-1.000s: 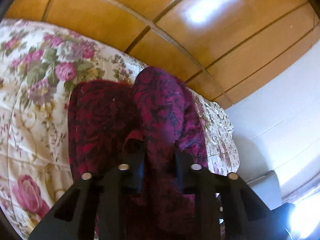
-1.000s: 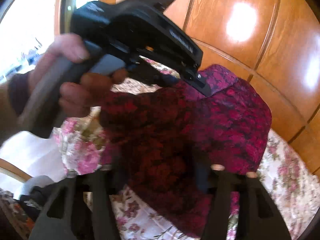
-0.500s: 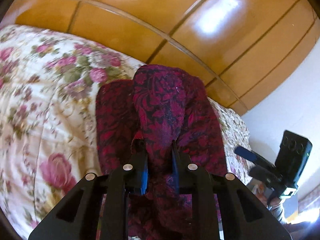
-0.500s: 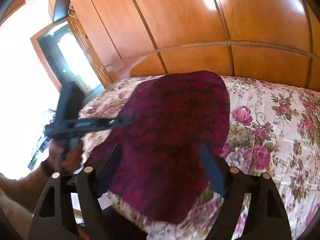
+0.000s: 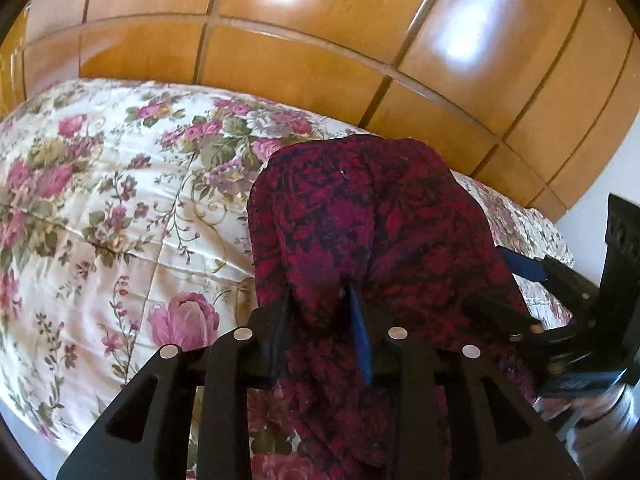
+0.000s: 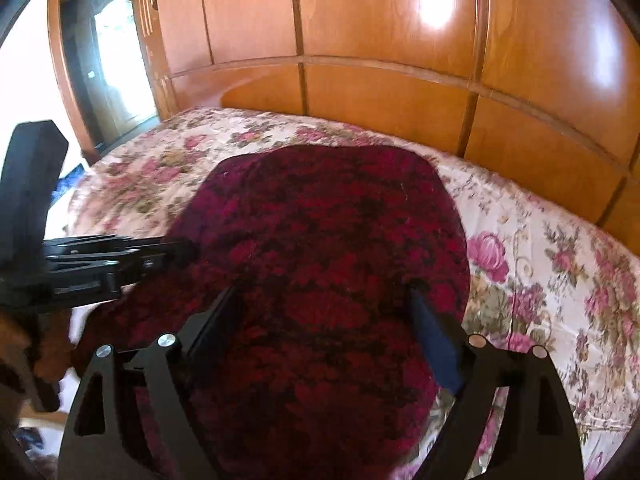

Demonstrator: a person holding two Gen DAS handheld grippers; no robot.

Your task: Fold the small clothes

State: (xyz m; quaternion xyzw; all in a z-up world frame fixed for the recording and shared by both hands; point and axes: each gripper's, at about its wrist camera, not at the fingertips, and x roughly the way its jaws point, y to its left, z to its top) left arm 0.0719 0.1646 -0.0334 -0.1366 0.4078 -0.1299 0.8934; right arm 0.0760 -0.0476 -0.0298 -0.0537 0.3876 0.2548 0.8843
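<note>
Left wrist view: one crimson and black patterned garment lies on the flowered bedspread, toward the bedspread's right half and short of the wooden headboard. There is one bed, one headboard and one garment. A ridge of the garment's cloth runs up between the two fingers of the left gripper; the jaws are narrow and opening, and the cloth sits bunched between the two blue pads, which touch it on both sides. The garment's near edge hangs over the front edge of the bedspread, below the gripper. At the right of the garment the right gripper reaches in from the side, one blue pad showing above the cloth.

In the right wrist view the same garment spreads broad and flat over the bedspread, its far edge stopping short of the headboard. The right gripper has its two fingers spread wide and opening further; the cloth lies under and between them, but the pads do not press on it. The left gripper meets the garment's left edge. Beyond the headboard's left end stands one dark doorway.
</note>
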